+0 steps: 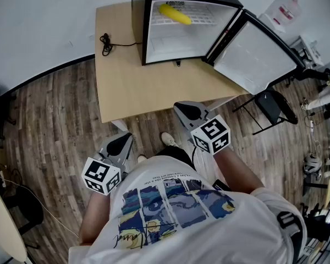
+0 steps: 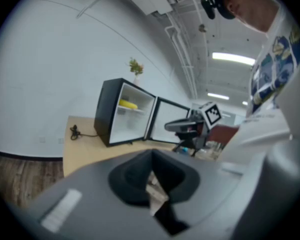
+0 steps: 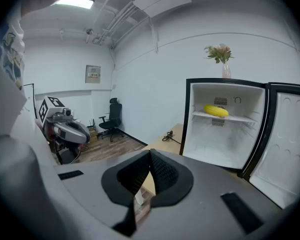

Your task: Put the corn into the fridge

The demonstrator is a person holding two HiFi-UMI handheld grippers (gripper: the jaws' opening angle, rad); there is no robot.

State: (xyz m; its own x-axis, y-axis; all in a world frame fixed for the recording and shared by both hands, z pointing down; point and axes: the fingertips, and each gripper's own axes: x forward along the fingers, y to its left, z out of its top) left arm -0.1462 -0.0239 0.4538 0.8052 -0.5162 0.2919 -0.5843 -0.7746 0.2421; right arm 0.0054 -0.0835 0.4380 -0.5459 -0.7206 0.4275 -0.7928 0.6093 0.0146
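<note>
The yellow corn lies on the upper shelf inside the small black fridge, whose door stands swung wide to the right. The corn shows on the same shelf in the right gripper view and the corn also in the left gripper view. Both grippers hang close to the person's body, well short of the table. My left gripper is shut and empty. My right gripper is shut too, with nothing in it.
The fridge stands on a light wooden table with a black cable at its back left. A black folding chair stands under the open door. A flower vase tops the fridge. Wood floor lies between me and the table.
</note>
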